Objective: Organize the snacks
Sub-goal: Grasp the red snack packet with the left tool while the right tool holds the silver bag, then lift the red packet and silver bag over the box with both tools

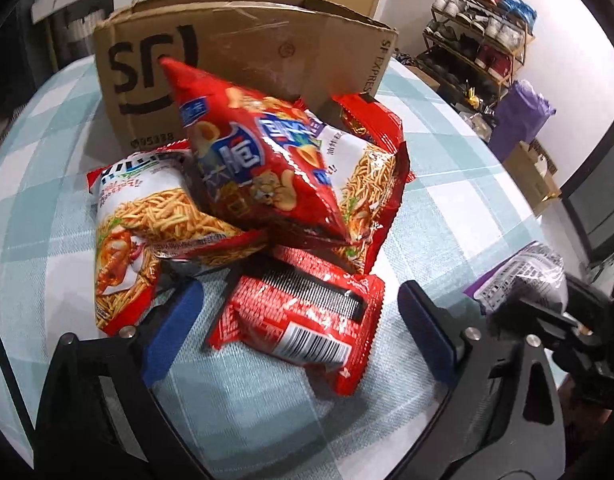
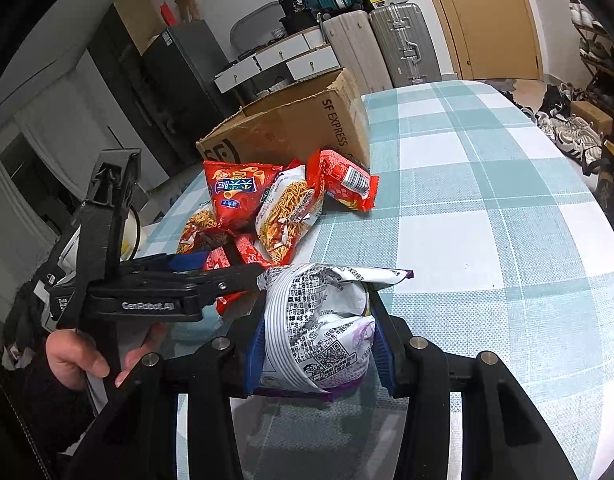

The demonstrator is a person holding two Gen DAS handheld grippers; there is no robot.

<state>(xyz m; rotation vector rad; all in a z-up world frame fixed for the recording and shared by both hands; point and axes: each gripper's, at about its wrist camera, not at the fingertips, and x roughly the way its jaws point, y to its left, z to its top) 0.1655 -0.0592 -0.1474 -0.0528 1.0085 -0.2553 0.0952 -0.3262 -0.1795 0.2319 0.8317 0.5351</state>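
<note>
Snacks are lying heaped on the checked table (image 1: 47, 200) in the left wrist view, just in front of the cardboard box (image 1: 247, 52) at twelve o'clock. The left tool (image 1: 299, 328) is standing released, its blue pads straddling a red packet (image 1: 303, 320) with its barcode facing up, without pressing on it. A big red bag (image 1: 251, 160) is leaning on two noodle bags above it. To grasp well, the pads should be closing squarely on the packet's middle, clear of the noodle bag (image 1: 147, 232) at nine o'clock.

In the right wrist view, the right tool (image 2: 319, 344) is clenching a crumpled white-and-purple bag (image 2: 319, 320). The left tool (image 2: 203, 264) is reaching in from nine o'clock toward the pile, a hand (image 2: 79, 356) gripping its handle. The box (image 2: 303, 124) is sitting open at eleven o'clock, probably where the snacks belong.
</note>
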